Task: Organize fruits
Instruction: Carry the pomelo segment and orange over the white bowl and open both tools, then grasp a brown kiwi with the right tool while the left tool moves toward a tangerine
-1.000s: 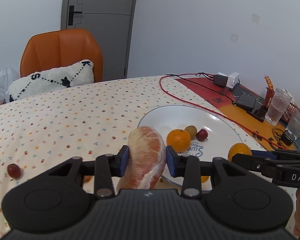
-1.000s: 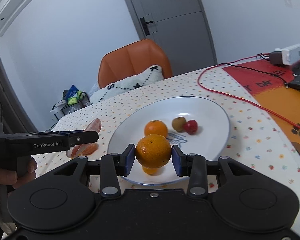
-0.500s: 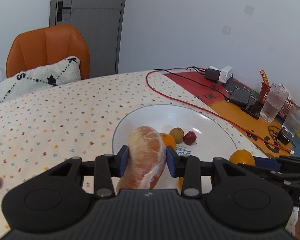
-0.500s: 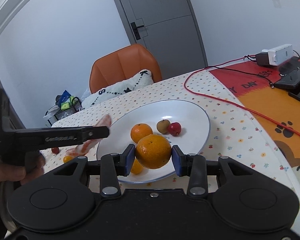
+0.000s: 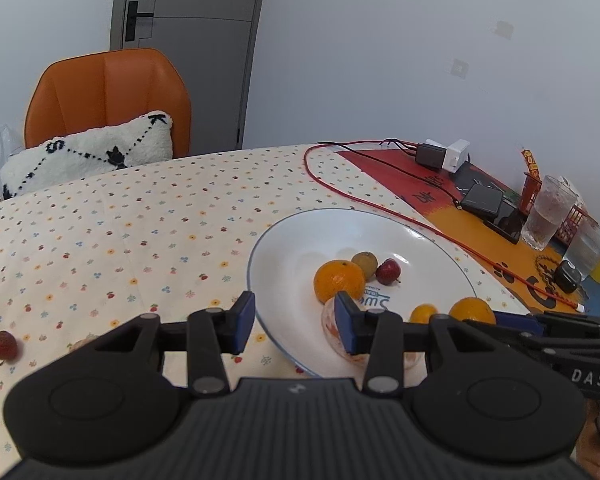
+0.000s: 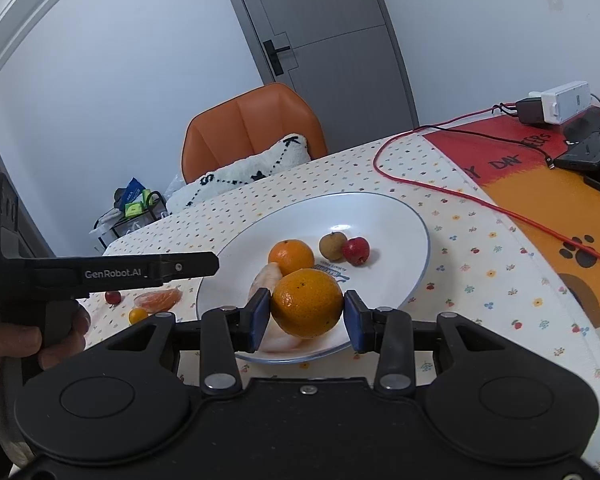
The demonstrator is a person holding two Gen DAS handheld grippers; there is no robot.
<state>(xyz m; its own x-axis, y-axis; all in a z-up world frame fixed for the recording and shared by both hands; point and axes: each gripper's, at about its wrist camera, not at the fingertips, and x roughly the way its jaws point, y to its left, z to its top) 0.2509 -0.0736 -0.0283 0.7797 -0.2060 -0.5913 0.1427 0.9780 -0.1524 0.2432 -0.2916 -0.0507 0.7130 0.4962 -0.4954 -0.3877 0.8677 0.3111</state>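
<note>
Left wrist view: peeled pink pomelo segment lies in the round white plate, near its front rim.
Left gripper has just been opening, jaws parted and empty over that rim; right gripper clamps a round orange above the plate's front edge.
</note>
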